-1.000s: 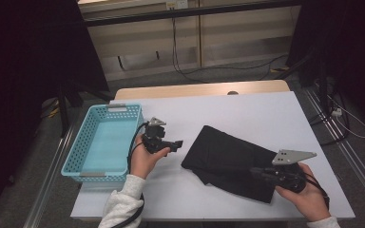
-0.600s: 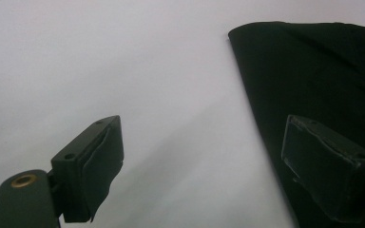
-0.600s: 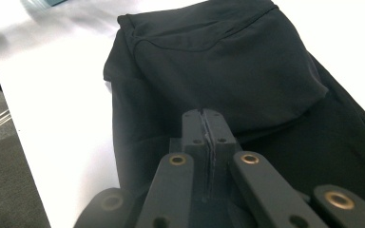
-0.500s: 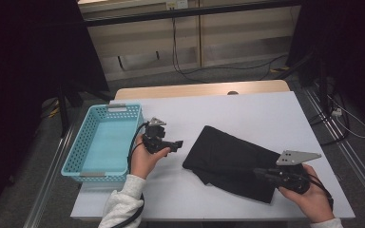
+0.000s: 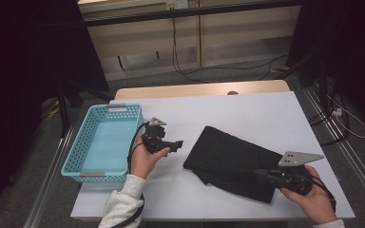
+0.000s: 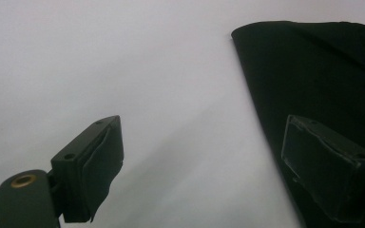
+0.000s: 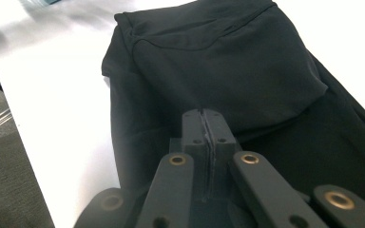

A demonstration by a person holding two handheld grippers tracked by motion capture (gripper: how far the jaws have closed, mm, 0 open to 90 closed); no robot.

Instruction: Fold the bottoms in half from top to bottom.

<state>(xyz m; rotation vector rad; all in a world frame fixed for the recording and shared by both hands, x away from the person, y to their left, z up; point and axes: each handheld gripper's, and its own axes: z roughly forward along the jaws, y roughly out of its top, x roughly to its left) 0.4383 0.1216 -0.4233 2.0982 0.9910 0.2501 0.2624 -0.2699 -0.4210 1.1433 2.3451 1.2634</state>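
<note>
The white rectangular table [image 5: 247, 109] carried everything. A light-blue perforated plastic basket [image 5: 102, 142] stood just beyond the left gripper [image 5: 177, 144], on the side away from its jaws. The folded black cloth garment [image 5: 228, 159] lay between the two tools, its near edge just ahead of the left gripper's widely parted jaws. The right gripper [image 7: 204, 124] hovered over the garment's other end with its jaws pressed together; whether any fabric was pinched between them could not be told.
</note>
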